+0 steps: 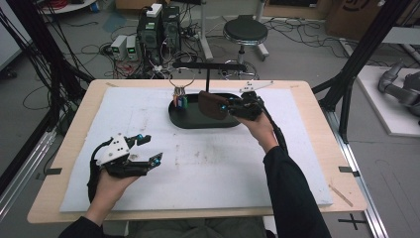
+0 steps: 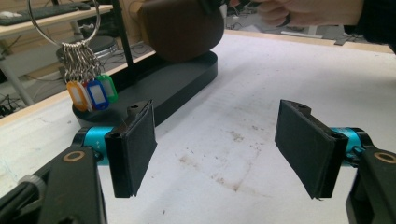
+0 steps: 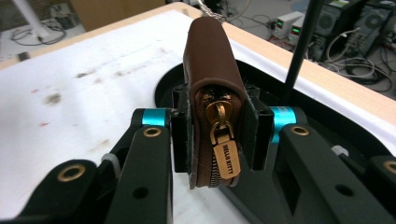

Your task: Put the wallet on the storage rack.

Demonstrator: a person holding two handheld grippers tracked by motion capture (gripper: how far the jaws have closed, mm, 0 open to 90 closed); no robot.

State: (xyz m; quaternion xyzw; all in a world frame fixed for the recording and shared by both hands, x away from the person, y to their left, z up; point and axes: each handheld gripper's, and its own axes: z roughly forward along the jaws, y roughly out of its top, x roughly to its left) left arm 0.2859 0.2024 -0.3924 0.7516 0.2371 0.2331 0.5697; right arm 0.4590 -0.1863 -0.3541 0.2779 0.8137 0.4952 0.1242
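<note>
- Brown leather, smooth and slightly glossy: a small zip wallet is clenched edge-up between the pads of the right gripper, held over the black oval tray near the far edge of the worktop.
- It looks light and soft-sided but padded, so I judge it gives a little under pressure; the grip across its 2 flat faces, near the zip end, seems the sensible hold.
- The brass zip pull dangles loose and would be a poor purchase.
- A steel ring of keys with 3 coloured plastic tags hangs from the tray's thin black stand.
- The left gripper rests released, jaws spread wide, near the worktop's left front.
</note>
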